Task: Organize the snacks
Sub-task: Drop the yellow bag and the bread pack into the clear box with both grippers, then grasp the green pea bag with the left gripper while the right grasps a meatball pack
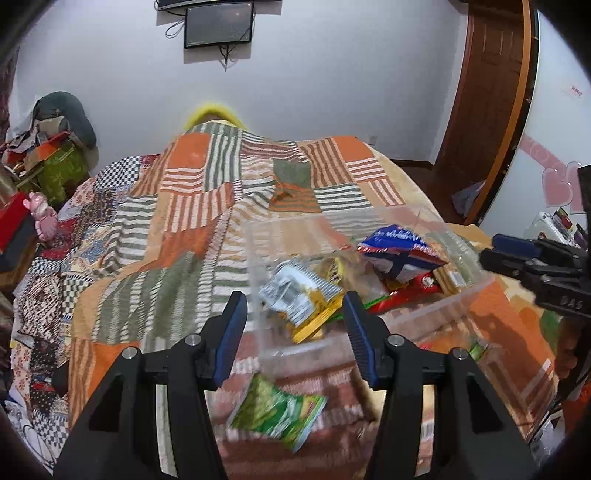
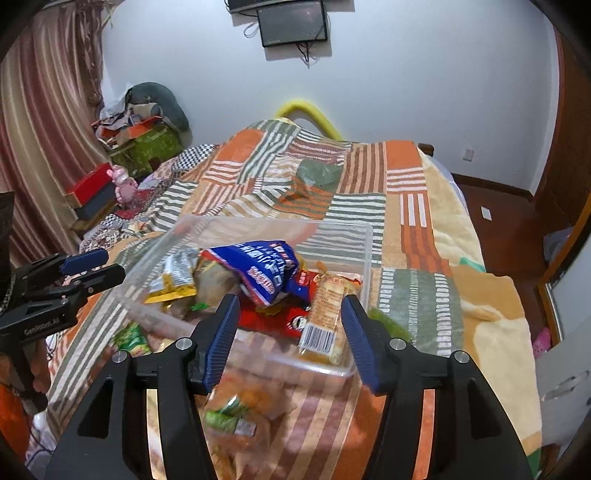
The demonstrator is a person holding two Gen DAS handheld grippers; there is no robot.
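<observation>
A clear plastic box [image 1: 447, 304] [image 2: 370, 243] stands on the patchwork bed and holds several snack packets: a blue one [image 1: 400, 253] [image 2: 266, 267], a silver and yellow one [image 1: 295, 295] [image 2: 177, 277], and a red one [image 2: 269, 319]. My left gripper [image 1: 295, 317] [image 2: 98, 267] hovers over the box's near left corner, open, with the silver and yellow packet lying beyond its fingers. My right gripper [image 2: 290, 325] [image 1: 511, 254] is open over the near wall. An orange barcoded packet [image 2: 325, 317] leans inside the box close to its right finger. A green packet [image 1: 277, 413] lies on the bed outside the box.
More packets [image 2: 236, 417] lie blurred on the quilt [image 1: 177, 206] in front of the box. Clutter, a red box [image 2: 92, 188] and a pink toy [image 2: 123, 181] crowd the bed's left side. A wooden door [image 1: 487, 81] is at the right, a wall screen [image 2: 291, 22] ahead.
</observation>
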